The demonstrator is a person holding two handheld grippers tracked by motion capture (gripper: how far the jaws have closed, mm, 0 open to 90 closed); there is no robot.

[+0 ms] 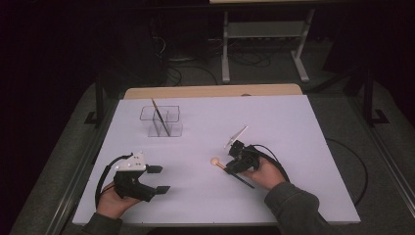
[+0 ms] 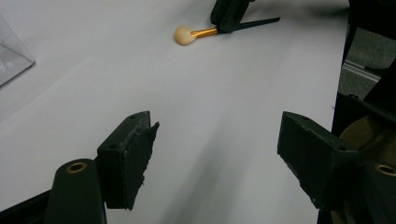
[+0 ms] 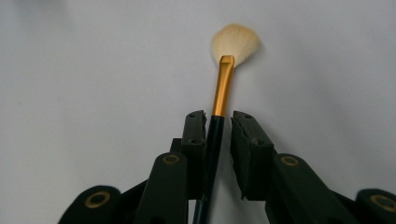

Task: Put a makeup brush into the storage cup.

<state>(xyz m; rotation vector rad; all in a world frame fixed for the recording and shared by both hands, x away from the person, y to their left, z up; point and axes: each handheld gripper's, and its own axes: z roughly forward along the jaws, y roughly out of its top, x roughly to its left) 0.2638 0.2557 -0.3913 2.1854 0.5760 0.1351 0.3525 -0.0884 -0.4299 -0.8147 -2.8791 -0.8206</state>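
Note:
A makeup brush (image 1: 215, 161) with a pale fluffy head, gold ferrule and dark handle lies on the white table (image 1: 274, 122). My right gripper (image 1: 230, 166) straddles its handle just behind the ferrule. In the right gripper view the brush (image 3: 223, 84) points straight ahead; my right gripper (image 3: 219, 116) has its left jaw against the handle and a thin gap at the right jaw. My left gripper (image 1: 163, 178) rests wide open near the front left edge, holding nothing. In the left gripper view the left gripper (image 2: 217, 140) faces bare table, with the brush (image 2: 191, 34) far ahead.
A clear plastic organiser (image 1: 161, 122) stands at the back left with a thin dark stick (image 1: 160, 116) leaning in it; its corner (image 2: 11, 56) shows in the left gripper view. Cables trail from both grippers. A wooden strip (image 1: 210, 91) borders the table's far edge.

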